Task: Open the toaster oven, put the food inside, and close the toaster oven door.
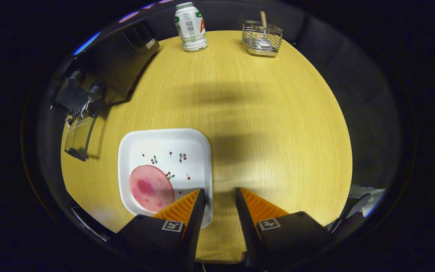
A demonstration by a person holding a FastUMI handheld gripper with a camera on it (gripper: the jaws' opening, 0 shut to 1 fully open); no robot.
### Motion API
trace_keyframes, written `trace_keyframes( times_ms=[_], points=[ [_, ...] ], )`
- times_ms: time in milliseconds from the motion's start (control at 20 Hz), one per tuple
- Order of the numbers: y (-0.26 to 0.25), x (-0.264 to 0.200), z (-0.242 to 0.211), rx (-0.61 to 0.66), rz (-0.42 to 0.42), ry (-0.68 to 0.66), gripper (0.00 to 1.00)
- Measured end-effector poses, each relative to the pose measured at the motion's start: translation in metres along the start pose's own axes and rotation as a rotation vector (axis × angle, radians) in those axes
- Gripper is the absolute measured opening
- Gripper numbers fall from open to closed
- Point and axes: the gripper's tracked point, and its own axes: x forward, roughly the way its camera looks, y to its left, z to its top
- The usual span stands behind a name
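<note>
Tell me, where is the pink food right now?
The pink round slice lies on the white plate on the table, beside the hand-held gripper's open left finger, toaster oven far beyond.

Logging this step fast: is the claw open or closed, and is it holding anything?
Claw: open, holding nothing; its fingers hover apart above the table, one over the edge of the white plate.

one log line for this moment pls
gripper open, empty | toaster oven door open | pink food slice on plate beside fingers
</note>
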Motion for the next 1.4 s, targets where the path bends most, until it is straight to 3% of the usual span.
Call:
trace_keyframes(
  times_ms=[100,150,250,350,800,1150,1400],
  points=[
    [0.005,-0.001,-0.001,-0.024,0.049,-0.005,0.44],
    [0.006,0.001,-0.001,-0.031,0.057,-0.015,0.26],
    [0.009,0.002,-0.002,-0.027,0.082,-0.009,0.23],
    [0.008,0.001,0.001,-0.021,0.097,-0.022,0.12],
    [0.012,-0.002,-0.001,0.084,0.235,-0.016,0.06],
    [0.033,-0.019,-0.006,0.329,0.428,0.004,0.05],
    [0.032,-0.034,-0.003,0.444,0.492,-0.022,0.05]
  ],
)
